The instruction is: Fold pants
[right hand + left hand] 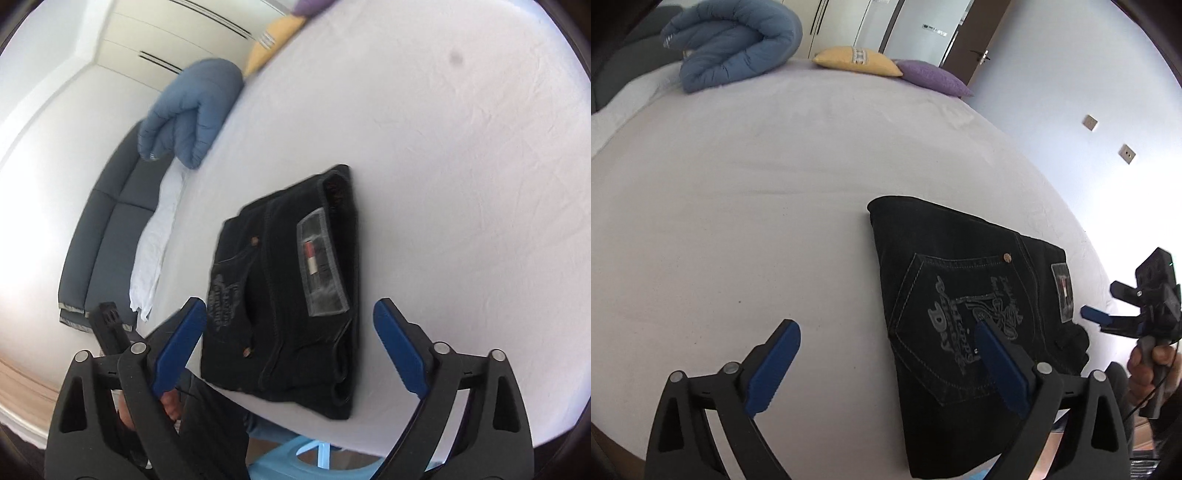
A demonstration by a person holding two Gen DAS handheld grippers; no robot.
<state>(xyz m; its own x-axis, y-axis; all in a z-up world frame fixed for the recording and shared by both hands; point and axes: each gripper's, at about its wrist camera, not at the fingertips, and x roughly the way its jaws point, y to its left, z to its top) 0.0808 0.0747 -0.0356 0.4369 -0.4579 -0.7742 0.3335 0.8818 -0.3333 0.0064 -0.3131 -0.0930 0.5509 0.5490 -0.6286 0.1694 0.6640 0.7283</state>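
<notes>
Black jeans (964, 295) lie folded into a compact rectangle on the white bed (757, 192), back pocket with grey embroidery facing up. In the right wrist view the same folded jeans (288, 288) lie near the bed's edge, a grey label on top. My left gripper (886, 354) is open and empty, held above the jeans' left edge. My right gripper (290, 332) is open and empty, held over the jeans' near end. The right gripper also shows in the left wrist view (1108, 317), at the jeans' right side, held by a hand.
A rolled blue duvet (735, 40), a yellow pillow (857, 61) and a purple pillow (934, 77) lie at the bed's far end. A dark sofa (110, 229) stands beside the bed. A light blue stool (314, 458) is below the near bed edge.
</notes>
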